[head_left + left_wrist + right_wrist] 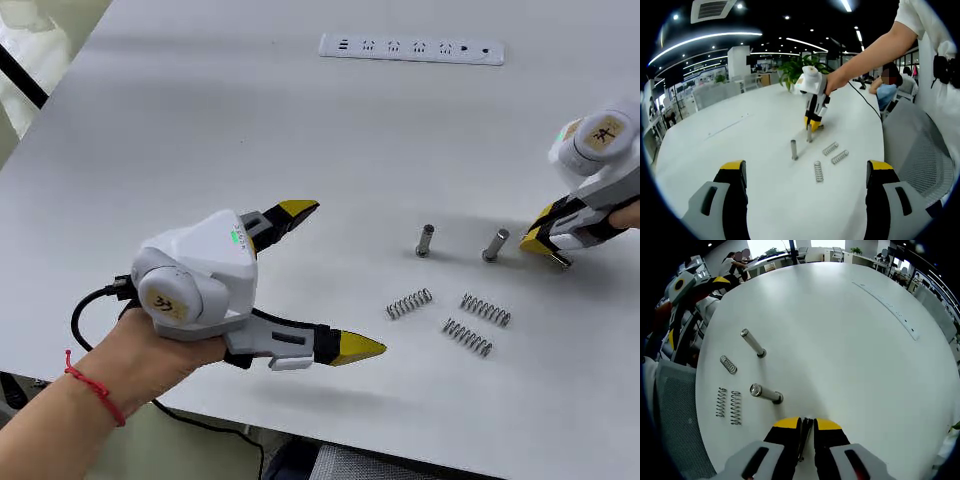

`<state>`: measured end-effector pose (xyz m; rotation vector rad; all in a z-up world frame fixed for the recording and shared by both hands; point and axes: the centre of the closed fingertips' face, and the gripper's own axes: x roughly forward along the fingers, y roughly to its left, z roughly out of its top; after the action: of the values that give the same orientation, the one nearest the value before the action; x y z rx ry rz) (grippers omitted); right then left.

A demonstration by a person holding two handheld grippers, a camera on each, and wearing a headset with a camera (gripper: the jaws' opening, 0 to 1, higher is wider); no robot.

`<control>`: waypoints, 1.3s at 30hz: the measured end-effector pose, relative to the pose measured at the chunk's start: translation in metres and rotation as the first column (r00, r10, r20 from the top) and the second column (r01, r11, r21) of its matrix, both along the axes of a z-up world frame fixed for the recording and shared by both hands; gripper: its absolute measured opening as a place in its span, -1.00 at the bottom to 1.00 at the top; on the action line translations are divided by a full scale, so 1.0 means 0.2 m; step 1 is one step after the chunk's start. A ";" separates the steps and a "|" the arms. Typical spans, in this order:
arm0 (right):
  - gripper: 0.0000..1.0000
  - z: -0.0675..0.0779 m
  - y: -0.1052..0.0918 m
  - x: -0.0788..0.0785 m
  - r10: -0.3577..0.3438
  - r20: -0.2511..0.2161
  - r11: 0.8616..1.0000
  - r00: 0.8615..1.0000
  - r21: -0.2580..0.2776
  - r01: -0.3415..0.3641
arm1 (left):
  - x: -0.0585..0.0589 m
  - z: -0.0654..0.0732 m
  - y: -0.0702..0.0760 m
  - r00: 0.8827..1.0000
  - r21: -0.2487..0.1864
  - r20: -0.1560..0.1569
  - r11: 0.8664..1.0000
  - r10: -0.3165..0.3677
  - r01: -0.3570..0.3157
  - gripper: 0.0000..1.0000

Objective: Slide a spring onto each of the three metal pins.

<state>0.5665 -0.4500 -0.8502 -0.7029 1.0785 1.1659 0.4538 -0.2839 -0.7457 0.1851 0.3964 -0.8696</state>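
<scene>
Far left in the head view, a hand (150,355) with a red string (95,385) at the wrist grips the left gripper (335,280). Its yellow-tipped jaws are spread wide with nothing between them, up off the white table (250,120). A black cable (85,305) loops out behind it.

Moving right, the left spring (409,303) lies flat on the table. Just past it are the upper spring (485,309) and the lower spring (467,337), side by side and apart from each other. All three lie loose, with none on a pin.

Behind the springs, the left pin (425,240) and the right pin (495,245) stand on their bases, bare. At the far edge of the table a white power strip (411,48) lies flat.

Over at the far right, the right gripper (545,243) tips down to the tabletop just beside the right pin. Its jaws are pinched narrow on the third pin (561,261), whose metal end pokes out by the surface. The right gripper view shows that slim metal shaft clamped between the yellow tips.
</scene>
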 end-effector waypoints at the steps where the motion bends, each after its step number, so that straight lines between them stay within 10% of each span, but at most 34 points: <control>1: -0.86 0.00 0.00 0.00 0.000 0.000 1.000 1.000 0.000 0.000 | 0.00 0.00 0.00 1.000 -0.001 0.000 1.000 0.000 0.000 0.98; 39: -0.91 0.05 -0.01 0.00 -0.012 0.020 1.000 1.000 0.014 0.012 | 0.00 0.01 0.00 1.000 -0.003 0.003 1.000 0.006 -0.006 0.98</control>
<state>0.5675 -0.4525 -0.8399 -0.6947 1.0554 1.1526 0.4540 -0.2839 -0.7441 0.1826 0.3923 -0.8640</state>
